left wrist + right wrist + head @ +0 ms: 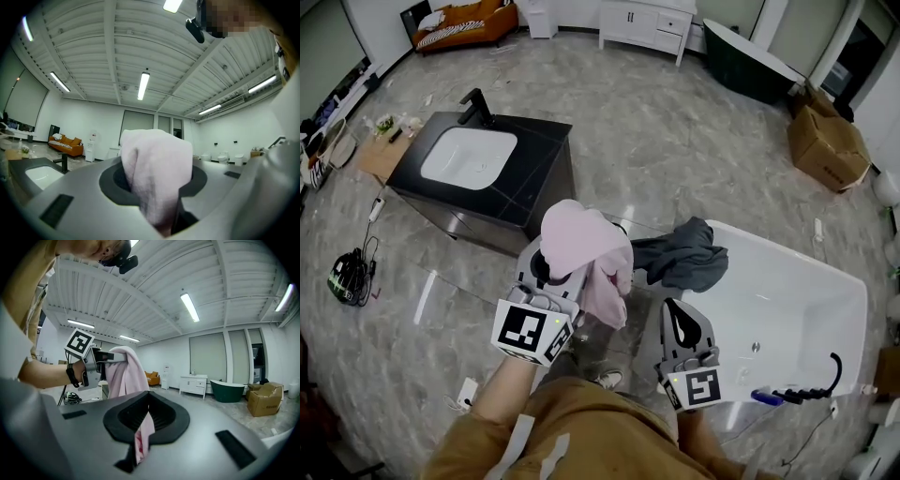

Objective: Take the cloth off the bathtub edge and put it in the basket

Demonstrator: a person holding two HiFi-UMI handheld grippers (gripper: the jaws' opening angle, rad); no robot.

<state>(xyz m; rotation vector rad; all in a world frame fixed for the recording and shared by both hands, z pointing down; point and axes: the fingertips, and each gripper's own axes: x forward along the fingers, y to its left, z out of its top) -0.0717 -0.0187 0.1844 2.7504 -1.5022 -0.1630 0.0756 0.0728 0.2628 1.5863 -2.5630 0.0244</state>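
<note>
My left gripper (551, 267) holds a pink cloth (586, 258) up in the air, to the left of the white bathtub (787, 319). Its jaws are shut on a thick bunch of that cloth (157, 168), which fills the gap of the left gripper (157, 187). My right gripper (672, 309) is low beside the tub's near-left edge. In the right gripper view a strip of the pink cloth (123, 373) runs down from the left gripper (101, 357) into the closed jaws of the right gripper (143, 437). A dark grey cloth (680, 258) lies draped over the tub's left rim.
A black vanity with a white sink (469, 155) stands to the left. A cardboard box (825, 141) and a dark tub (750, 61) are at the back right, a white cabinet (642, 23) at the back. A black hose (811, 389) lies on the tub's near rim.
</note>
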